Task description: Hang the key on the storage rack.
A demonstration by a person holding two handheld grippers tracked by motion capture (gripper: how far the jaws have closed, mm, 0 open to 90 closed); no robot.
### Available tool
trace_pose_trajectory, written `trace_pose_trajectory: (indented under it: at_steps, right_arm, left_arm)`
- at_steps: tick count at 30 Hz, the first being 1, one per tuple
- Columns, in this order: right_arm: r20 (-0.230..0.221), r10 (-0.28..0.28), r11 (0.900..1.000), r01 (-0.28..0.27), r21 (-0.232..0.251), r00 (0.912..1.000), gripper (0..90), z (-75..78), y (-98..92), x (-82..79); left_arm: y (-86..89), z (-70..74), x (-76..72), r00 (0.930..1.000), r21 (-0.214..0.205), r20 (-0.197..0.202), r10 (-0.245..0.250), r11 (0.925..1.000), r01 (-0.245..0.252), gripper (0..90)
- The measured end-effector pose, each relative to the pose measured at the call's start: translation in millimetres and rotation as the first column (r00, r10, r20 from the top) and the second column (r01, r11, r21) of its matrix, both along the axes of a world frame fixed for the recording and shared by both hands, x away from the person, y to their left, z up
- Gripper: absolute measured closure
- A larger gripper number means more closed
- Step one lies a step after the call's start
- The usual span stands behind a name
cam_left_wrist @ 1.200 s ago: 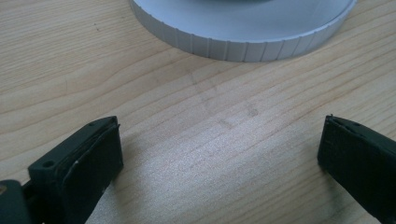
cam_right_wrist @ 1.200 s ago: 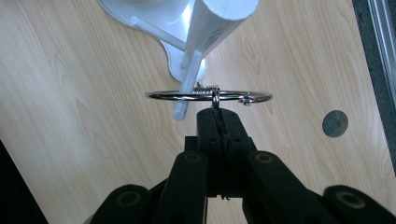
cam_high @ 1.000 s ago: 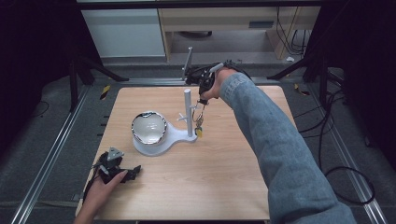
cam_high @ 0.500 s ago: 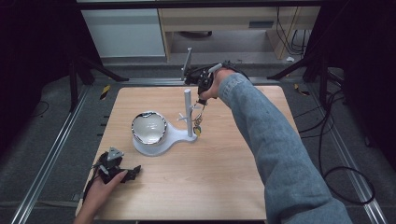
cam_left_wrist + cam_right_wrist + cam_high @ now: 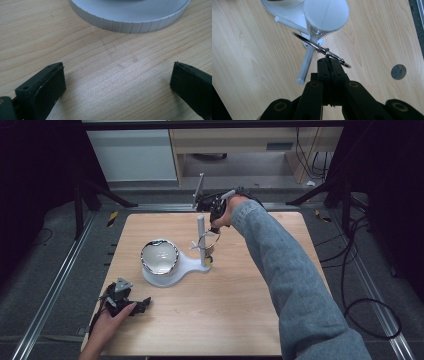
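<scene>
- The high view shows a white stand [image 5: 172, 270] near the middle of the table [image 5: 240, 320], a shiny bowl [image 5: 159, 256] on its round end and an upright post [image 5: 201, 237] on the other.
- The right gripper [image 5: 216, 222] is clenched on a metal ring [image 5: 322, 49] that loops the post near the cross pegs [image 5: 305, 62].
- The left gripper [image 5: 131, 306] rests released near the table's front left corner, nothing between its jaws (its tips face the stand's ribbed base [image 5: 130, 23]).
- Risk, as a judgement: pulling sideways could snag the ring on a peg and tip the unheld stand.
- No legible writing or brand.
</scene>
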State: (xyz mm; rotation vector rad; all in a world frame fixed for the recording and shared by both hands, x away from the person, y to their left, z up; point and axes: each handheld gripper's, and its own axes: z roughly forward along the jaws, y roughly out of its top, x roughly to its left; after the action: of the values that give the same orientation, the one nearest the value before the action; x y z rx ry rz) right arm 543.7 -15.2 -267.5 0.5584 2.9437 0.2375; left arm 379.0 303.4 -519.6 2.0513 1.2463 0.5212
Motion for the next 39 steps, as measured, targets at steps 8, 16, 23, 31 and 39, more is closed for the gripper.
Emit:
trace_pose_trajectory:
  at_steps: [8, 16, 23, 31, 39]
  right_arm:
    - [-0.002, -0.001, 1.0, 0.001, 0.003, 1.0, 88.3, -0.7, 0.6, 0.8]
    - [0.013, -0.015, 0.9996, 0.015, 0.024, 0.9998, 87.3, 3.6, -2.6, 1.7]
    - [0.019, -0.026, 0.9992, 0.026, 0.032, 0.9995, 85.5, 6.2, -7.4, 2.3]
    - [0.034, -0.051, 0.9979, 0.05, 0.042, 0.9981, 84.7, 8.6, -16.7, 2.9]
    - [0.051, -0.07, 0.9964, 0.067, 0.051, 0.9963, 79.2, 11.3, -24.4, 2.6]
  left_arm:
    - [0.0, 0.0, 0.0, 1.0, 0.0, 0.0, 0.0, 1.0, 0.0, 0.0]
    - [0.0, 0.0, 0.0, 1.0, 0.0, 0.0, 0.0, 1.0, 0.0, 0.0]
    - [0.0, 0.0, 0.0, 1.0, 0.0, 0.0, 0.0, 1.0, 0.0, 0.0]
    - [0.0, 0.0, 0.0, 1.0, 0.0, 0.0, 0.0, 1.0, 0.0, 0.0]
    - [0.0, 0.0, 0.0, 1.0, 0.0, 0.0, 0.0, 1.0, 0.0, 0.0]
